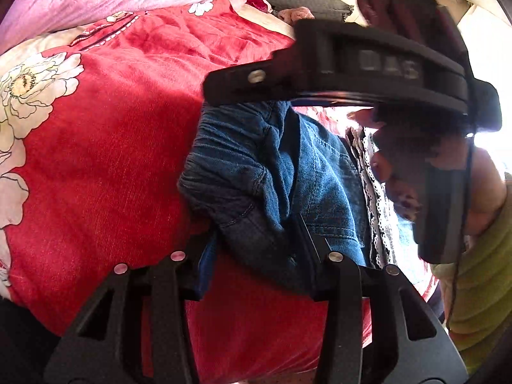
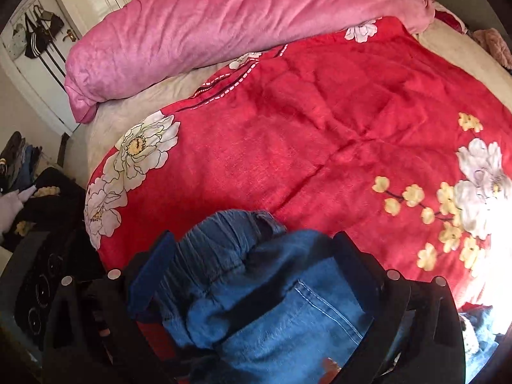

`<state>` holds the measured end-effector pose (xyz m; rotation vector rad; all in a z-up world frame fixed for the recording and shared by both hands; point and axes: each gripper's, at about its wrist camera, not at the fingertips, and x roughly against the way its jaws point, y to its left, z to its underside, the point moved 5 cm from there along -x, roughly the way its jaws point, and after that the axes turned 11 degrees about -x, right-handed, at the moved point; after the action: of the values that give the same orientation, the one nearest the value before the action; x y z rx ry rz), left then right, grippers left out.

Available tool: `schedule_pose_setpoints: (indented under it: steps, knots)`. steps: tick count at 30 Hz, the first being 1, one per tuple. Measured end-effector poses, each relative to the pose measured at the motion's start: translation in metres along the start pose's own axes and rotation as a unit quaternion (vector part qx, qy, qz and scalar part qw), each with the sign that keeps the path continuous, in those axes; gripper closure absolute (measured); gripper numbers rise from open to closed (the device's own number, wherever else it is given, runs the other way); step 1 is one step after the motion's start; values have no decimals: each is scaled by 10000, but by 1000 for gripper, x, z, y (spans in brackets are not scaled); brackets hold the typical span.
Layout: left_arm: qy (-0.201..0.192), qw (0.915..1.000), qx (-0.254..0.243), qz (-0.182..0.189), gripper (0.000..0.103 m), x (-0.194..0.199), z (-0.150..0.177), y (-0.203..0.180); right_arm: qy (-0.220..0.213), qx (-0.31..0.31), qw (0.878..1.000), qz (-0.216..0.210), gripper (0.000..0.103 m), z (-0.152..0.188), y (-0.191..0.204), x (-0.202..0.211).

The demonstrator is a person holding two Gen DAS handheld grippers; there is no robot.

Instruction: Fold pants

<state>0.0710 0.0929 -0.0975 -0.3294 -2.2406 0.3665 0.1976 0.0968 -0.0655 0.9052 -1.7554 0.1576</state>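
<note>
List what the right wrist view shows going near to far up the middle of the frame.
Blue jeans bunched between the right gripper fingers → red floral blanket → rolled pink blanket across the far side of the bed.

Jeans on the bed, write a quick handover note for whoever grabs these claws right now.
Left claw: denim bunched between its fingers; grip looks shut on it.
Right claw: same, near the elastic waistband.
The jeans hang bunched between both claws above the red floral blanket.
Done: picked up only, no fold visible.
Left: spread flat on the blanket, fold.
</note>
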Motion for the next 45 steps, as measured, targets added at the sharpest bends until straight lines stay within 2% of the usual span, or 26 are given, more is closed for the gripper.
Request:
schedule_pose_setpoints:
  steps: [1, 2, 4, 5, 6, 7, 8, 10, 11, 17, 19, 23, 24, 25, 27, 29, 31, 33, 34, 36, 38, 39, 41, 43, 45]
  knots:
    - [-7, 10000, 6, 3, 67, 0, 0, 0, 43, -20, 10000, -66, 19, 1, 0, -4]
    - [-8, 10000, 14, 9, 67, 0, 1, 1, 68, -30, 9998, -178, 31, 1, 1, -6]
    - [-13, 10000, 33, 21, 64, 1, 1, 1, -7, -34, 9998, -218, 37, 2, -2, -5]
    - [-26, 10000, 35, 21, 62, 2, 2, 0, -50, -14, 9998, -214, 46, 3, -3, -3]
    - [-36, 10000, 29, 24, 55, 3, 2, 0, -100, -22, 9997, -241, 55, 3, -5, 1]
    - [-56, 9999, 43, 73, 46, 4, 1, -1, -157, -74, 9993, -334, 59, 4, -8, 6]
    - [-87, 9999, 64, 125, 41, 7, 2, -2, -231, -154, 9986, -454, 63, 4, -11, 14]
    - [-147, 9998, 24, 134, 29, 12, 1, -8, -379, -290, 9963, -714, 66, 6, -17, 30]
    - [-162, 9998, -1, 128, 27, 14, 1, -10, -467, -319, 9951, -813, 68, 8, -20, 40]
    - [-191, 9995, 19, 240, 16, 15, -9, -21, -936, -450, 9865, -1266, 68, 23, -37, 100]
    - [-244, 9987, 52, 445, 11, 11, -18, -28, -1071, -471, 9843, -1320, 68, 29, -44, 118]
    - [-190, 9962, 29, 855, 11, -1, -33, -51, -1310, -599, 9800, -1374, 68, 42, -61, 147]
    - [-145, 9948, 9, 1004, 14, -4, -35, -59, -1356, -620, 9792, -1378, 68, 46, -66, 154]
    - [-112, 9939, -36, 1095, 30, -6, -37, -67, -1401, -640, 9786, -1368, 68, 50, -71, 160]
    - [-81, 9927, -227, 1182, 49, -8, -40, -84, -1475, -693, 9770, -1375, 66, 59, -80, 170]
    - [-71, 9918, -459, 1191, 51, -9, -40, -103, -1551, -760, 9757, -1345, 63, 70, -89, 177]
    - [-44, 9897, -786, 1194, 52, -9, -38, -124, -1687, -887, 9732, -1289, 57, 83, -102, 187]
    - [4, 9869, -1275, 986, 52, -9, -30, -146, -1857, -1161, 9694, -1111, 39, 98, -122, 197]
    - [57, 9850, -1472, 897, 52, -10, -25, -154, -1922, -1331, 9681, -901, 36, 108, -133, 200]
    - [172, 9796, -1800, 878, 51, -14, -15, -171, -1885, -1626, 9667, -594, 34, 125, -150, 201]
    - [282, 9753, -2004, 888, 51, -19, -5, -183, -1815, -1856, 9644, -501, 34, 140, -160, 199]
    - [359, 9733, -2068, 931, 49, -22, 0, -188, -1802, -1919, 9636, -469, 30, 146, -161, 198]
    - [461, 9702, -2209, 885, 44, -29, 7, -196, -1768, -1941, 9644, -326, 20, 154, -160, 194]
    - [511, 9662, -2418, 735, 39, -32, 15, -203, -1688, -1850, 9681, -100, 19, 157, -157, 187]
    - [590, 9643, -2500, 648, 37, -37, 19, -202, -1514, -1750, 9723, 322, 19, 157, -158, 177]
